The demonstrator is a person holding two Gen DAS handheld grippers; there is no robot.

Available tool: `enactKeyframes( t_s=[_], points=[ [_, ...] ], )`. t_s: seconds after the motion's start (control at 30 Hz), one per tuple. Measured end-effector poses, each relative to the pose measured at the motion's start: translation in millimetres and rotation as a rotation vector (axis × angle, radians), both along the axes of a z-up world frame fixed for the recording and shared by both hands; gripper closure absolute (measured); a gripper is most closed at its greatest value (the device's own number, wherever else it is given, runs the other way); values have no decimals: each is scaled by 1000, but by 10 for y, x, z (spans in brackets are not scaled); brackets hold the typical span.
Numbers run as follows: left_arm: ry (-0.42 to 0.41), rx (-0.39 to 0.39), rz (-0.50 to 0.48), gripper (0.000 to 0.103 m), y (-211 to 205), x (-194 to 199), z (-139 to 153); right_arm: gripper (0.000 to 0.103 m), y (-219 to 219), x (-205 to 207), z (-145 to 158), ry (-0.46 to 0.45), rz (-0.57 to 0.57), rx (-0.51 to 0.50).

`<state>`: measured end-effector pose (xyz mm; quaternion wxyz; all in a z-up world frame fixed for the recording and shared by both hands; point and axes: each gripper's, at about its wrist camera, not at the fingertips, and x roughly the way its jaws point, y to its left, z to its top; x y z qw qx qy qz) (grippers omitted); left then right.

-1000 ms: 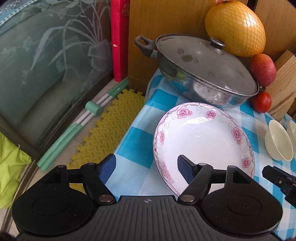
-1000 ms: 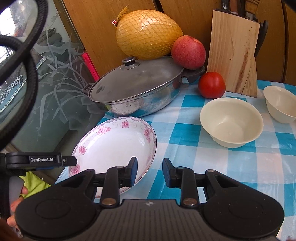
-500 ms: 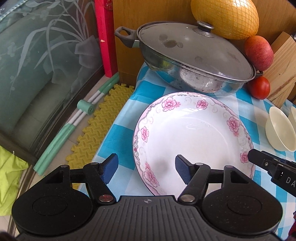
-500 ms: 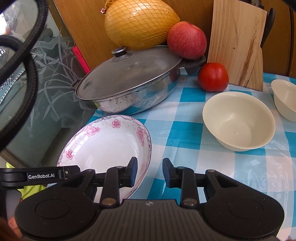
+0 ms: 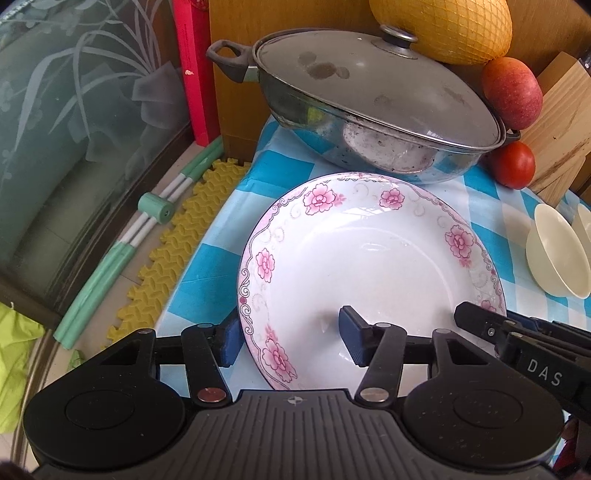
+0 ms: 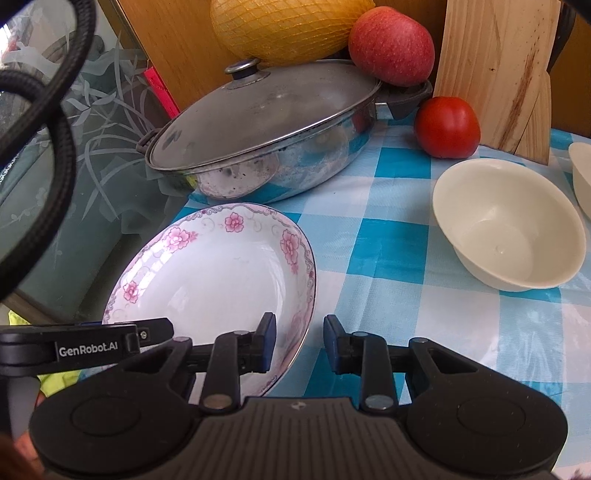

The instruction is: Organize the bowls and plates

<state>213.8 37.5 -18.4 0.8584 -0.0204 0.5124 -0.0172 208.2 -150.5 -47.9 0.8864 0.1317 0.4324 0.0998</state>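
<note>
A white deep plate with pink flowers (image 5: pixel 369 266) lies on the blue checked tablecloth; it also shows in the right wrist view (image 6: pixel 214 277). My left gripper (image 5: pixel 291 341) is open and straddles the plate's near left rim, one finger outside, one over the inside. My right gripper (image 6: pixel 299 341) is open and straddles the plate's near right rim, with a narrower gap. A cream bowl (image 6: pixel 506 236) stands to the right, with a second cream bowl (image 6: pixel 581 173) at the frame edge. Both bowls (image 5: pixel 554 254) show in the left wrist view.
A lidded steel pan (image 5: pixel 369 99) stands just behind the plate, with a netted pomelo (image 5: pixel 443 26) and an apple (image 6: pixel 391 44) on it. A tomato (image 6: pixel 447 127) and a wooden knife block (image 6: pixel 498 70) stand behind the bowls. The table's left edge (image 5: pixel 221 221) drops to floor mats.
Both grippers have moved forward to the plate. The left fingers now sit on either side of its left rim, the right fingers on either side of its right rim.
</note>
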Motion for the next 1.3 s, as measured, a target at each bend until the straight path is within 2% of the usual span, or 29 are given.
enactKeyframes(
  t_s=[0.17,0.6,0.77,0.97,1.17,1.23,1.3],
  points=[
    [-14,2,-10,37,-12,12,-13,81,39,20,-4,-2,14,9],
    [-43,66,-38,35,-112,-33,-5,82,22,9,-15,-8,10,31],
    [-38,67,-49,35,-121,-69,4,82,39,-49,5,-8,17,12],
    [-41,52,-111,35,-195,-174,27,82,-33,-165,70,-18,7,-18],
    [-34,54,-120,37,-193,-154,-1,78,-77,-138,0,3,-10,5],
    [-33,43,-112,35,-175,-125,-10,77,-61,-137,-5,-7,-8,-2],
    [-32,40,-102,29,-172,-99,-24,76,-58,-140,-11,-15,-7,-1]
  ],
)
